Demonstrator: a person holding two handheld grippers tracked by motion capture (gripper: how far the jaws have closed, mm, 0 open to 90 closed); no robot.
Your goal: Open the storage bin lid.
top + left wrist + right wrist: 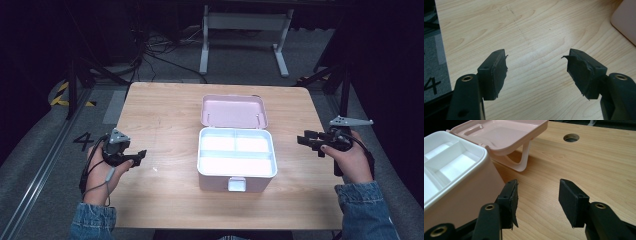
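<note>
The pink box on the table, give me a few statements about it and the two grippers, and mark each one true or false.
1. The pink box is open, its lid laid back. True.
2. The white tray inside holds tools. False: its compartments are bare.
3. The left gripper clamps the box. False: its jaws are apart over the table, nothing between them.
4. The right gripper is open beside the box. True.
5. The box has a latch on its near side. True.

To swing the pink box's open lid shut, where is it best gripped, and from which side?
Grip the lid by its free far edge, coming from the right with the open right gripper. It lies flung back, hinged to the box, propped above the table.
</note>
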